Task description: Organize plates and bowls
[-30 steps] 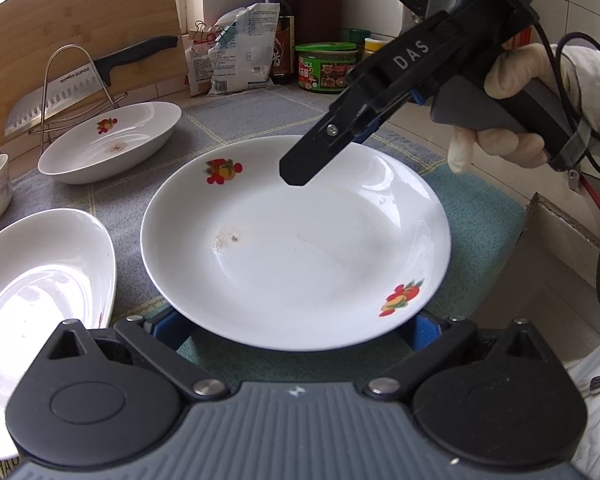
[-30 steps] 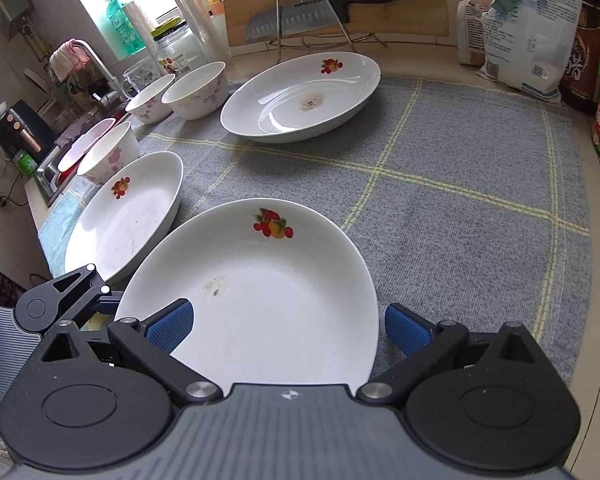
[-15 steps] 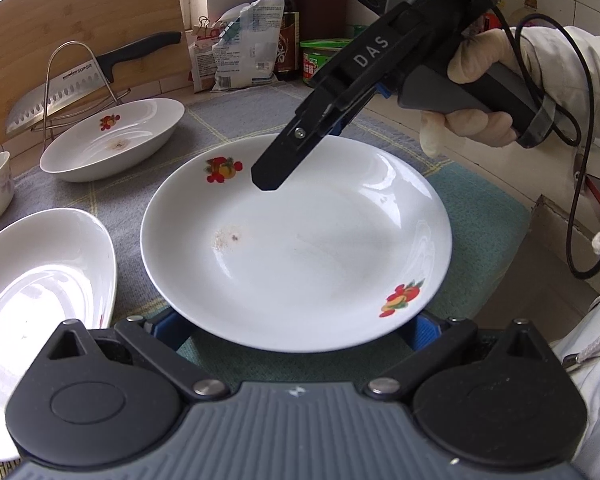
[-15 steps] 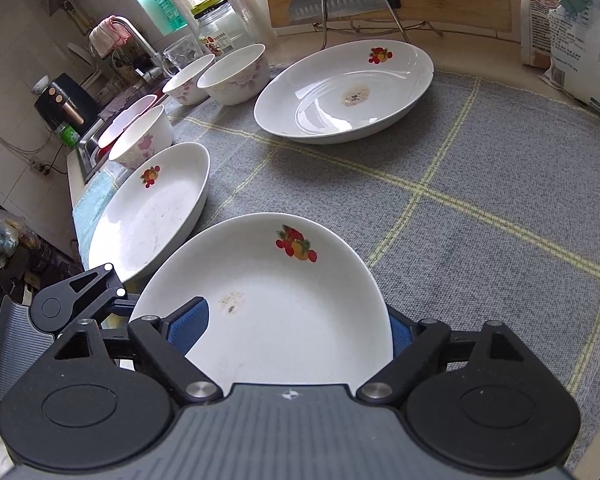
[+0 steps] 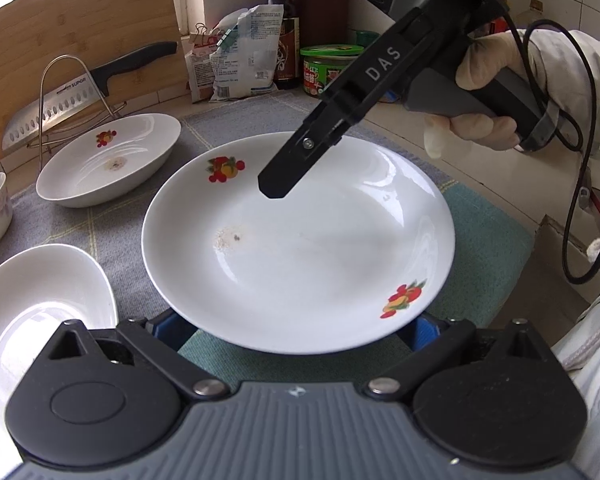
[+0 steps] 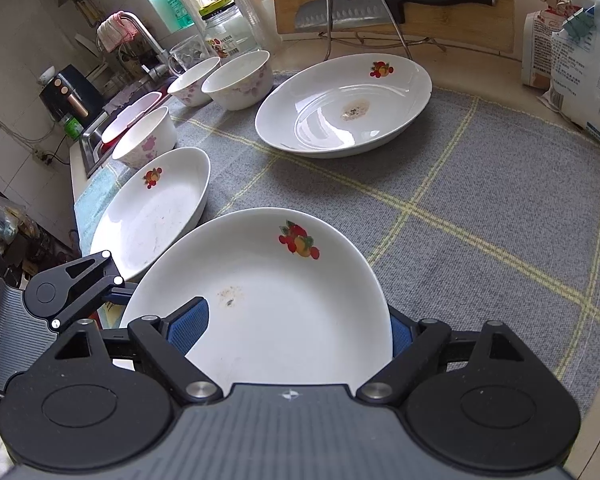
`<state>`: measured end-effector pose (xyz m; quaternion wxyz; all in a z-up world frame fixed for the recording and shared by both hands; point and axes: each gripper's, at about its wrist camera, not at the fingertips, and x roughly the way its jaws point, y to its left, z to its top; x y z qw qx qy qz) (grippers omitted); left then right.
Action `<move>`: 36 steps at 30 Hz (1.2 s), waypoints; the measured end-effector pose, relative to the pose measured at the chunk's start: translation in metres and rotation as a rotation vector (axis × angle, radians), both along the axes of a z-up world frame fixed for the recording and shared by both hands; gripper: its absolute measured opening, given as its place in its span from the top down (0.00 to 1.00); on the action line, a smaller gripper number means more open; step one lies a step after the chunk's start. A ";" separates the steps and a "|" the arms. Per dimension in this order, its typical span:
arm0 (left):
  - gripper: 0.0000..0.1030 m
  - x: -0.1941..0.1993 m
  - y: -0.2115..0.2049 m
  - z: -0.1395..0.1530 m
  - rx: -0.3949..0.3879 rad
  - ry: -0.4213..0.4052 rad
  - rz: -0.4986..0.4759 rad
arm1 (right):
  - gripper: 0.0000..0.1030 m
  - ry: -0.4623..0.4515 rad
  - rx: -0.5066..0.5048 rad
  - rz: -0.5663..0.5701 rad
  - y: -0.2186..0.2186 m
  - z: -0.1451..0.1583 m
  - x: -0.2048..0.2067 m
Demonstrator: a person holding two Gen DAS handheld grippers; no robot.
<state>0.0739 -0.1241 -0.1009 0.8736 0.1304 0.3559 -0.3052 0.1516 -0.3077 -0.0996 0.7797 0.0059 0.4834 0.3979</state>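
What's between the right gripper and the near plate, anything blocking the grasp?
Nothing visible. The right gripper is open and already straddles the near plate at its rim, one pad over it, the other behind its edge. The left gripper sits elsewhere along the rim.

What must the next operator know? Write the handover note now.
Left gripper: open, pads at the near rim of the front plate, not clamped.
Right gripper: open, hovering over the same plate from the opposite side.
On the grey mat: front plate, side plate, far plate by the knife rack. Three bowls stand separately near the sink.
Done: nothing stacked yet.
Left: probably grip the front plate, stack the three plates, then nest the bowls.
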 end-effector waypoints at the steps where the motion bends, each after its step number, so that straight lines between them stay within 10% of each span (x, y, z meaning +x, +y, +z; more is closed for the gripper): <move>1: 0.02 0.004 -0.003 0.001 -0.002 -0.003 -0.004 | 0.11 -0.010 -0.001 -0.003 -0.003 0.003 0.002; 36: 0.02 0.115 -0.126 -0.021 0.033 -0.038 -0.126 | 0.11 -0.119 -0.098 -0.211 -0.113 -0.004 0.093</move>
